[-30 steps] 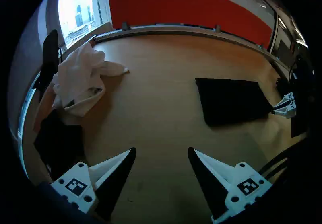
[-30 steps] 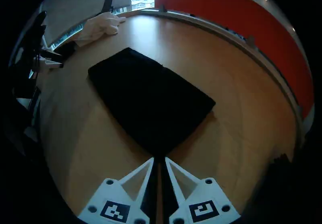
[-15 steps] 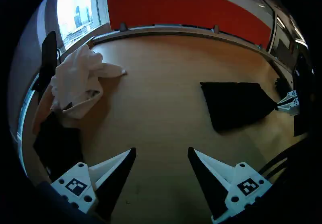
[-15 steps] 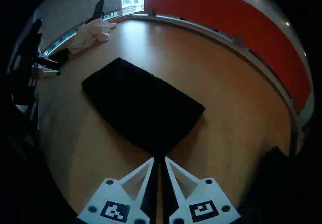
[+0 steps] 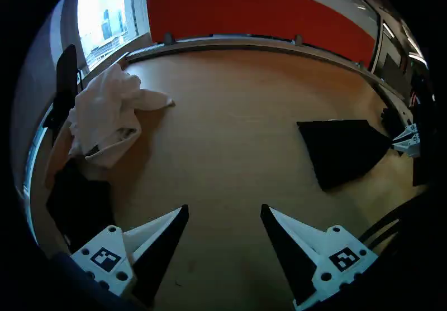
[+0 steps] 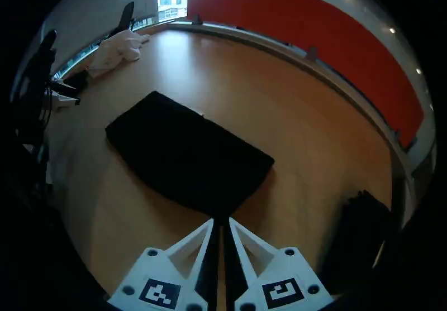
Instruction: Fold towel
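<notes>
the black towel lies flat on the wooden table, well apart from the red partition that runs along the table's far edge. the towel's corner farthest from the partition is drawn to a point, and that point runs in between the fingers of the right gripper. its jaws stand nearly closed, both pressing on the cloth. in the left gripper view the same towel tapers toward the right gripper, which meets its tip at the end of the table away from the window. the left gripper hangs over bare wood on the side of the table opposite the partition, jaws spread wide with nothing between them. a crumpled white cloth sits near the window end of the partition, and a dark cloth lies just beside it, farther from the partition. in the right gripper view a dark heap rests on the table edge below the partition's other end.
</notes>
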Tool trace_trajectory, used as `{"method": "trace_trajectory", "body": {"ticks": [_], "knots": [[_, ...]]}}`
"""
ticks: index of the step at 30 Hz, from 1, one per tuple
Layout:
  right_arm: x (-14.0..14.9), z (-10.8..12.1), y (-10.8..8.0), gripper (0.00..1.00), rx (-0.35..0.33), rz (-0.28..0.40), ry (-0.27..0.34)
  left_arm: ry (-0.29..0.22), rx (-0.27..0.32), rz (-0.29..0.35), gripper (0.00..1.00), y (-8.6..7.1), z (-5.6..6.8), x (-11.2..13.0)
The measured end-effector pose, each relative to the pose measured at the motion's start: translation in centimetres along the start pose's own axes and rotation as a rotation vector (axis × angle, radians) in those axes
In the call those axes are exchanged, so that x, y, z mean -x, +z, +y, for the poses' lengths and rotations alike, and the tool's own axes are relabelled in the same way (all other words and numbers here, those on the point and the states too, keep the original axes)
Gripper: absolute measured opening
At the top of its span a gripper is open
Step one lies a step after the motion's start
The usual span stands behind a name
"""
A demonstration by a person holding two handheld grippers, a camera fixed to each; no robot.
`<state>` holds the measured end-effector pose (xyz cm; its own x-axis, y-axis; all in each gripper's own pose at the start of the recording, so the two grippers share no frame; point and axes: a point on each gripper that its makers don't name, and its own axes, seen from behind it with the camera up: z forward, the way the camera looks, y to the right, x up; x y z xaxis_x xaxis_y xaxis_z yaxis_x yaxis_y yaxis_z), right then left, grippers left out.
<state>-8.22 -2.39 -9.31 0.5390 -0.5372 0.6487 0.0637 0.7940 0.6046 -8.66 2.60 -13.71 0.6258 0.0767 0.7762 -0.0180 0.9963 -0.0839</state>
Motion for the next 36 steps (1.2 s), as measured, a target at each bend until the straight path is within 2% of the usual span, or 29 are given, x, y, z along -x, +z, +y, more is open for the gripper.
{"method": "trace_trajectory", "body": {"ticks": [6,11,20,30,36], "knots": [[-0.7,0.1,-0.4,0.05,0.000,0.011,-0.008,-0.002,0.003,0.001,0.96,0.0,0.1,-0.1],[-2.3,-0.5,-0.7,0.05,-0.008,0.031,-0.039,-0.004,0.003,0.002,0.96,0.0,0.0,0.0],[-7.5,-2.1,-1.9,0.05,-0.030,0.095,-0.120,-0.018,0.008,0.016,0.96,-0.2,-0.1,-0.4],[-13.4,-6.0,-2.1,0.04,-0.095,0.157,-0.227,-0.042,0.009,0.033,0.96,-0.8,-0.7,-0.7],[-14.9,-8.6,-1.2,0.04,-0.141,0.162,-0.274,-0.048,0.009,0.036,0.96,-1.1,-1.1,-0.5]]}}
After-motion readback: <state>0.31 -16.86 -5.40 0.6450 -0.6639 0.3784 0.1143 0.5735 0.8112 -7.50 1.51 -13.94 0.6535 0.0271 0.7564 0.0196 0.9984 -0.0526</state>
